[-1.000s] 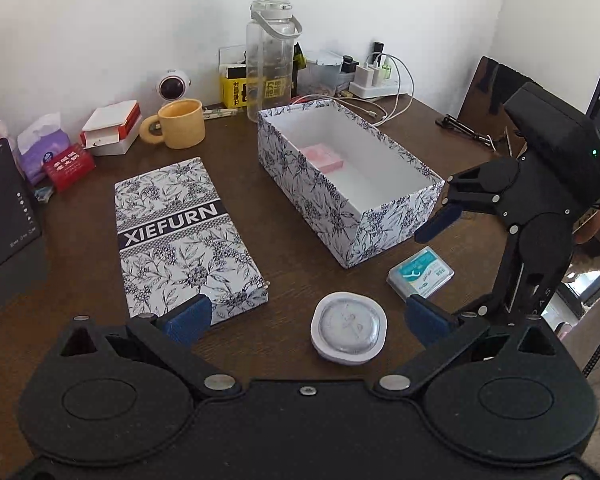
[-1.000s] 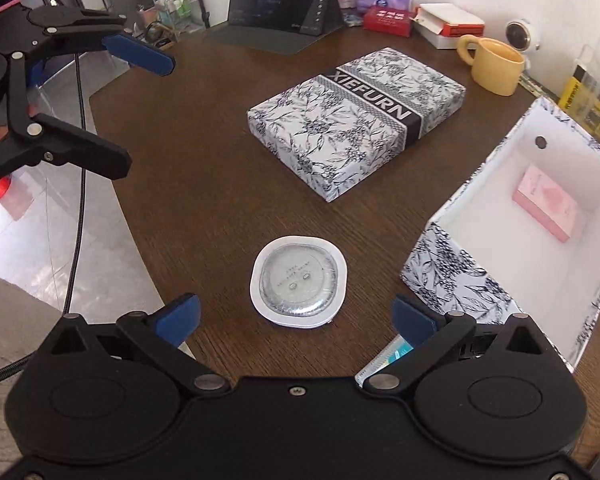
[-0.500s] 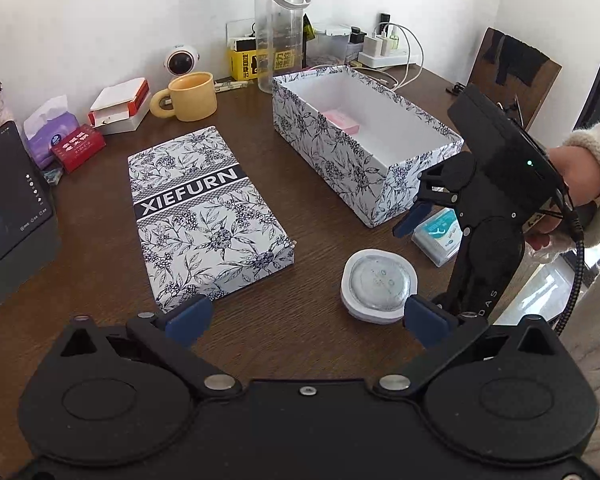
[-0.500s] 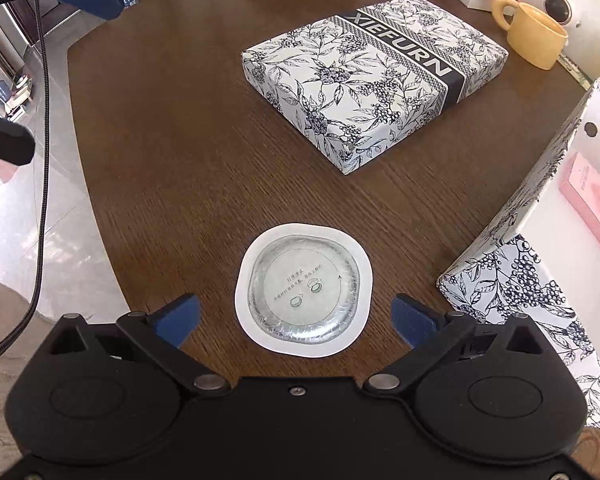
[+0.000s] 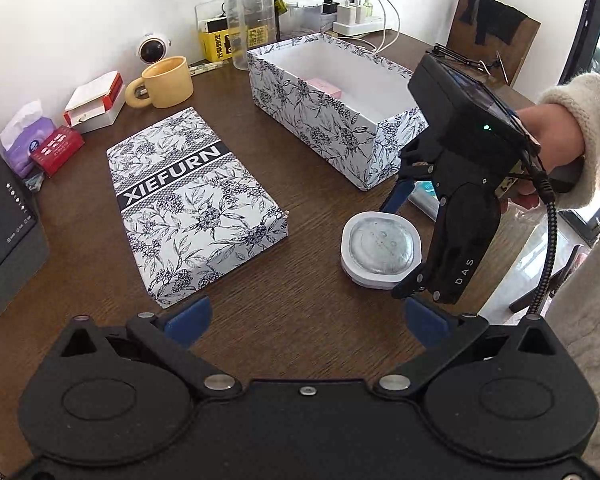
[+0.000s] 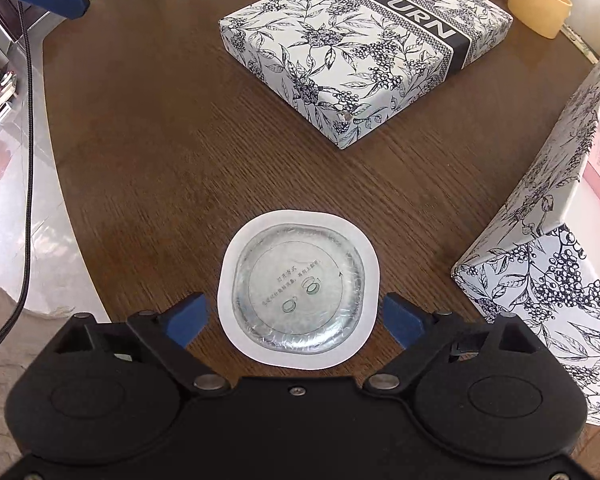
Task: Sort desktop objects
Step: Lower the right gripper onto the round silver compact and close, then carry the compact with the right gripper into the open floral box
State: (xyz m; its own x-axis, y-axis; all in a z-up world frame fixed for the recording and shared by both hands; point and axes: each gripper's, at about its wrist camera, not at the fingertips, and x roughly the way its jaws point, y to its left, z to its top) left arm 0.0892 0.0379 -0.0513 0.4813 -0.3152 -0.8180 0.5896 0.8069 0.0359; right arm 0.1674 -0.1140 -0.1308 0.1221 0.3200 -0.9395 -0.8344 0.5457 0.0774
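The right tongs (image 6: 294, 314) hang low over the dark wooden worktop (image 6: 148, 168) with their blue-padded fingers spread wide, one on each side of the round foil-lidded white plastic cup (image 6: 299, 287), which lies flat on the wood between them and is not yet gripped. In my judgement the step in hand is taking this cup for the open floral-printed cardboard box (image 5: 332, 120), which stands just to the right of the right tongs and already holds a small pink packet (image 5: 323, 86). To do it well, the pads should meet the cup's white side wall below the overhanging rim rather than the foil, which looks thin and easily dented; the tongs should come down square and centred so both pads touch together and the light cup does not skid. The lift must clear the box wall before moving across. The left tongs (image 5: 306, 316) are also apart, holding nothing, well back from the cup, with the flat floral box lid marked XIEFURN (image 5: 196, 204) ahead to their left. A teal-and-white packet (image 5: 424, 196) lies partly hidden behind the right tongs. Compared with a second ago, the right tongs have closed in on the cup, which now fills far more of their view, and the left tongs have drawn back and higher.
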